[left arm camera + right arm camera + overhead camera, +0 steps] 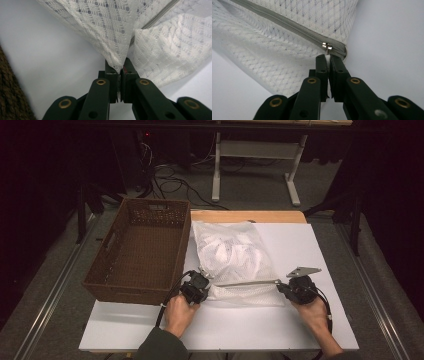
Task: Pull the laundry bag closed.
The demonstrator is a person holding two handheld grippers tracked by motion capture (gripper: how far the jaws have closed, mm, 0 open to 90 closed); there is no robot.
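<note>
A white mesh bag (234,256) with white things inside lies on the white table top (220,325), its grey zipper (248,282) stretched along the near edge. My left gripper (204,281) is shut on the bag's near left corner; the left gripper view shows the mesh (107,27) pinched between the jaws of that gripper (121,65). My right gripper (281,286) is at the zipper's right end. In the right gripper view that gripper (328,58) is shut on the white pull tab under the metal slider (326,46), at the zipper's end (287,23).
A dark brown wicker basket (111,270), with nothing in it, stands on the table's left side, right beside the bag and my left hand. Its weave (10,95) edges the left gripper view. Table legs and cables lie on the floor beyond.
</note>
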